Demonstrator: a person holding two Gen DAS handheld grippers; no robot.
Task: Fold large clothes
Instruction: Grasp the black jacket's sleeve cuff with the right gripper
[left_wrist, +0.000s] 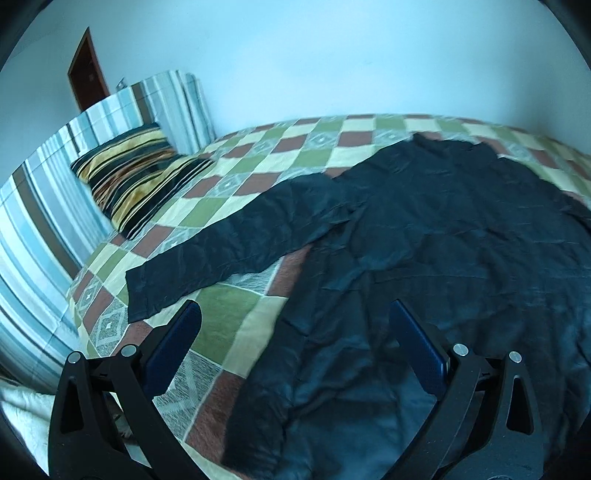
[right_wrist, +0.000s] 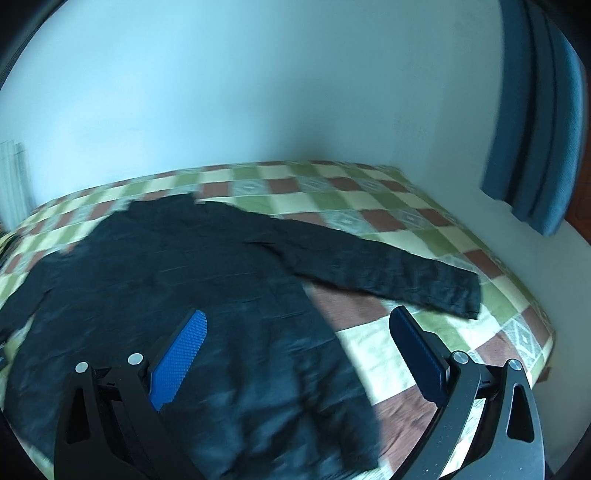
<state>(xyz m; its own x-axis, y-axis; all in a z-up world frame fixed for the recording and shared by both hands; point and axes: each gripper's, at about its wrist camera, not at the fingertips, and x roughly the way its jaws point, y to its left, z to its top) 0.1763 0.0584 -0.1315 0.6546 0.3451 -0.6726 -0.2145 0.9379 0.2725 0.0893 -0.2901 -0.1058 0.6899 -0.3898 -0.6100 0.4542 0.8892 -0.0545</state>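
A large black long-sleeved shirt (left_wrist: 443, 236) lies spread flat on a bed with a checked green, cream and brown cover (left_wrist: 240, 325). Its left sleeve (left_wrist: 229, 251) stretches out toward the pillow. My left gripper (left_wrist: 295, 314) is open and empty, above the shirt's lower left side edge. In the right wrist view the shirt (right_wrist: 166, 266) lies with its right sleeve (right_wrist: 388, 273) stretched out to the right. My right gripper (right_wrist: 299, 321) is open and empty above the shirt's lower right side edge.
A striped black and yellow pillow (left_wrist: 136, 173) lies at the bed's head, against a blue striped headboard cover (left_wrist: 55, 206). A pale wall runs behind the bed. A blue curtain (right_wrist: 535, 129) hangs at the right. The bed's edge (right_wrist: 535, 314) drops off at the right.
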